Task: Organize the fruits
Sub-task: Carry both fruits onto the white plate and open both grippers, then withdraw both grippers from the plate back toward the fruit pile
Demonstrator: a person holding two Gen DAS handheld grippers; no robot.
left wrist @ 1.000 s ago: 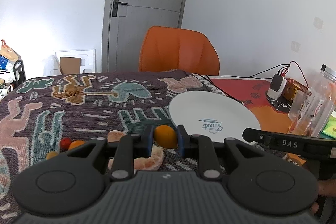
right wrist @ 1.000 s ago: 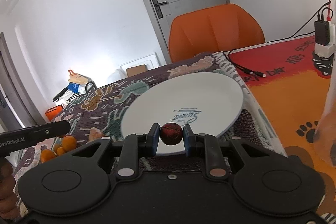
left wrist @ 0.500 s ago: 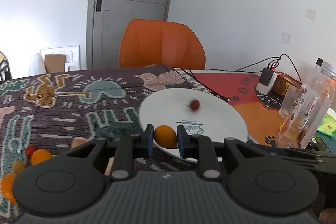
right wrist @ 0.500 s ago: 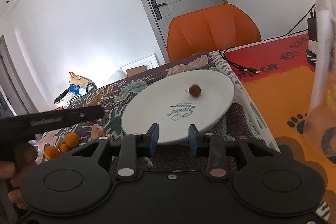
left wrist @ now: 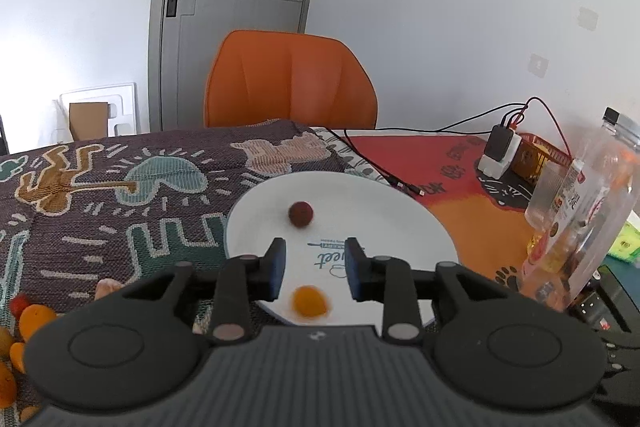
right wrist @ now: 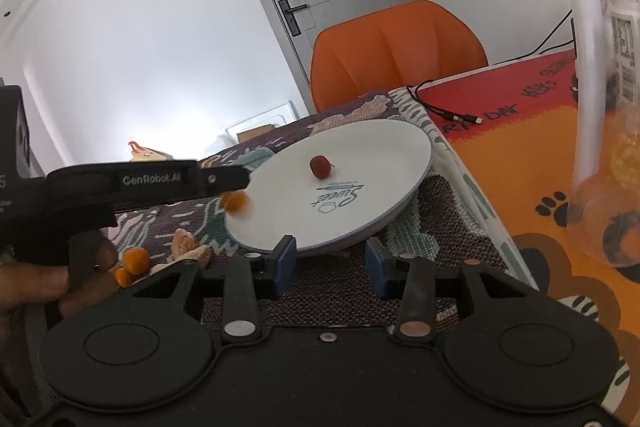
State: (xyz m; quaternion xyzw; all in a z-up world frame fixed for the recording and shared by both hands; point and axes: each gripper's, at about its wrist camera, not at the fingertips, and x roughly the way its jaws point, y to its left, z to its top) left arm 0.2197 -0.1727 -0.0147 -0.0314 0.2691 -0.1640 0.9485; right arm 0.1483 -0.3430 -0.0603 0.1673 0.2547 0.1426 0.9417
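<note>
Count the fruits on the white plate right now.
2. A dark red round fruit sits near the middle of the round white plate; a small orange fruit, motion-blurred, is at the plate's near edge below the open left hand-held gripper. None seems hidden.

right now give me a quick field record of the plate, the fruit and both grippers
plate: white plate on the patterned cloth, printed word on it
on plate: dark red fruit near the middle; small orange fruit blurred, at the near rim
left gripper: fingers have just been opening, apart, orange fruit below the gap, not gripped
right gripper: fingers have just been opening, apart, nothing between them
still off plate: orange fruits and peeled segments on the cloth
nearby: clear bottle, orange chair
</note>
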